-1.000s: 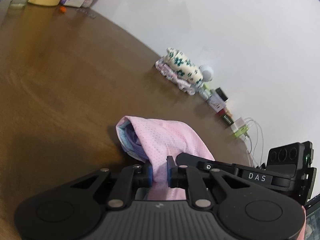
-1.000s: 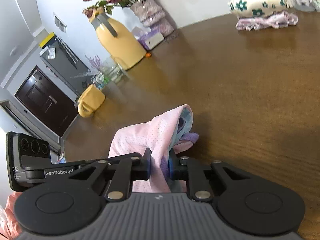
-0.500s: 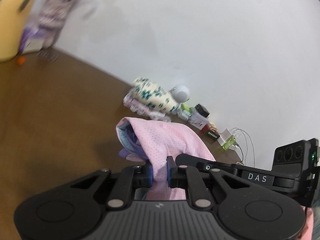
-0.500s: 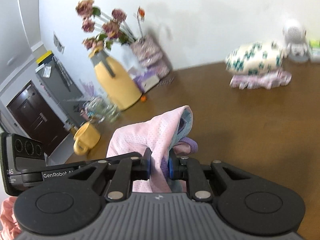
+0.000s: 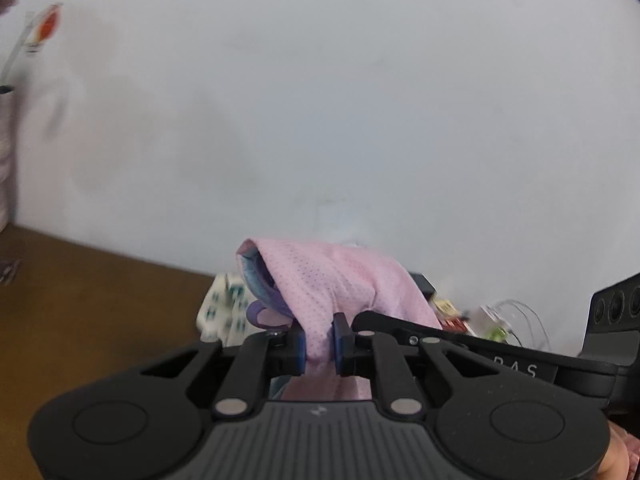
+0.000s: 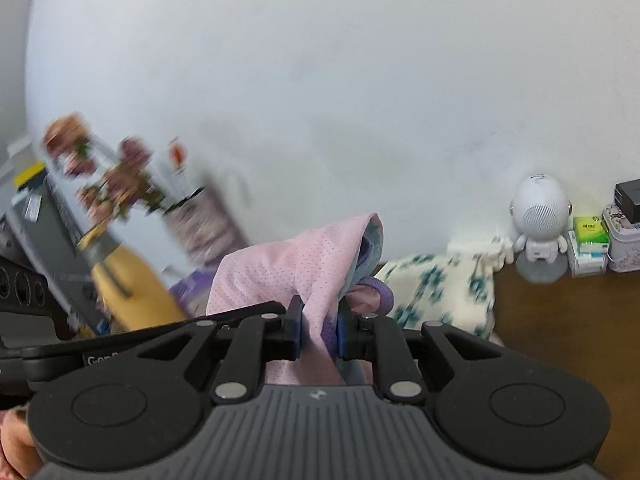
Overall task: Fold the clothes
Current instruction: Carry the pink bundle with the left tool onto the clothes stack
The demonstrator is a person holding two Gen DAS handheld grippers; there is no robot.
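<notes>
Fabric first: a pink dotted garment (image 5: 336,280) with a lilac and blue lining hangs bunched in the air above the brown surface (image 5: 92,300), in front of a white wall. The left tongs (image 5: 320,344) are clamped on one fold of it, the right tongs (image 6: 319,330) on another. Behind it lies a cream cloth with teal flowers (image 6: 440,292). Farther right a small white robot figure (image 6: 540,228) stands against the wall; blurred flowers (image 6: 108,172) show at left.
</notes>
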